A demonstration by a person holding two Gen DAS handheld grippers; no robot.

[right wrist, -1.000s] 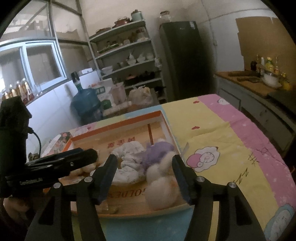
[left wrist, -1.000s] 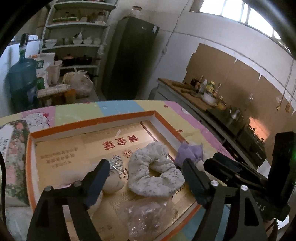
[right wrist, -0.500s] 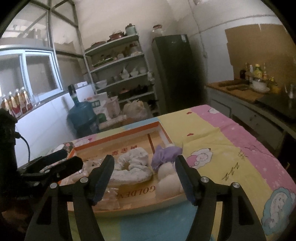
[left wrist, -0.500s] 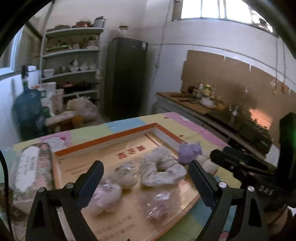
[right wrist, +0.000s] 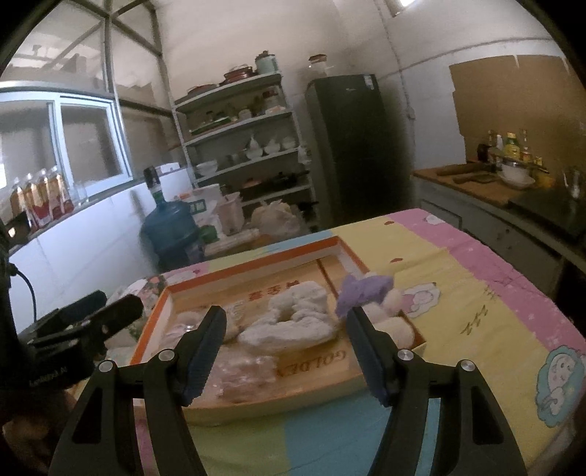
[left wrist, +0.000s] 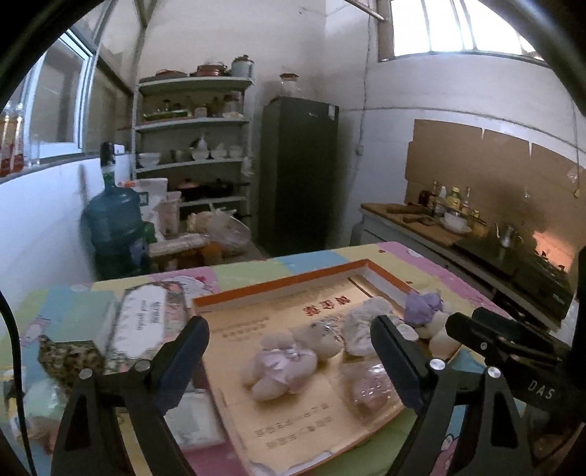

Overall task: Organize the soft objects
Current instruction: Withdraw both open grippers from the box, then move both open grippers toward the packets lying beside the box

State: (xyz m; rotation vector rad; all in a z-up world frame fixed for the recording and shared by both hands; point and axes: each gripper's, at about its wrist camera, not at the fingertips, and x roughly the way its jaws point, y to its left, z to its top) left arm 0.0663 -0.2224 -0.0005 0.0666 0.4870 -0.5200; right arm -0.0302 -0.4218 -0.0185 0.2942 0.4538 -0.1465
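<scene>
A kitchen table under a pastel cartoon cloth carries a shallow orange-rimmed box. Inside the box lie a white scrunchie, a purple bow at its right edge, and small plush pieces. The left gripper, jaws slightly closing, and the right gripper both gape wide, empty, near the box's front.

Ahead of me: white walls, open shelving stacked with crockery, dark fridge beside it. High window gives daylight. Blue water jug on the floor; cardboard panels behind the counter.
</scene>
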